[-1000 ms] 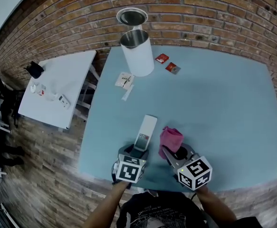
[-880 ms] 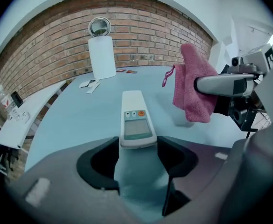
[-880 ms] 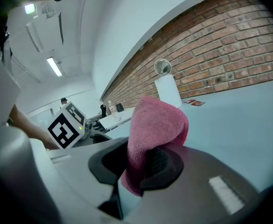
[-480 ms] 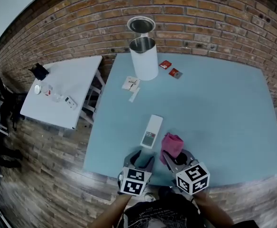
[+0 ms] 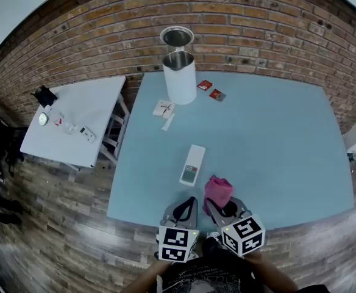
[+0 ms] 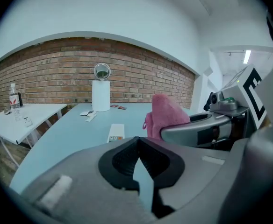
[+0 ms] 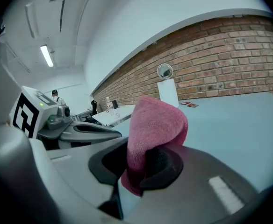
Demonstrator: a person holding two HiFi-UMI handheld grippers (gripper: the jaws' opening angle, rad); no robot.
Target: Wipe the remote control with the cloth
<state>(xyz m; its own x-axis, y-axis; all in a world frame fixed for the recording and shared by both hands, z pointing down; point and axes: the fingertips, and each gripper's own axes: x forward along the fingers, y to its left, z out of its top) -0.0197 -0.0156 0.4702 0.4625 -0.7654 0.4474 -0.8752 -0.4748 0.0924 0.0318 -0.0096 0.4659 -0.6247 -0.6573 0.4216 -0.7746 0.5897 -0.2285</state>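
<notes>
The white remote control (image 5: 192,165) lies flat on the blue table (image 5: 275,139), its button end towards me. My left gripper (image 5: 186,209) hovers just short of it at the table's near edge, shut, with nothing between its jaws. In the left gripper view the remote (image 6: 116,132) lies ahead, apart from the closed fingertips (image 6: 137,141). My right gripper (image 5: 217,209) stands beside the left one, shut on a folded pink cloth (image 5: 218,191). That cloth (image 7: 155,125) sticks up out of the right gripper's pads (image 7: 161,164).
A tall white cylinder (image 5: 180,77) stands at the table's far edge, a round metal can (image 5: 177,37) behind it. Two red packets (image 5: 210,89) and paper slips (image 5: 163,110) lie near it. A white side table (image 5: 74,119) with small items stands to the left.
My left gripper has pulled back and up from the remote's near end and its jaws have closed empty. The right gripper has drawn back a little with the cloth.
</notes>
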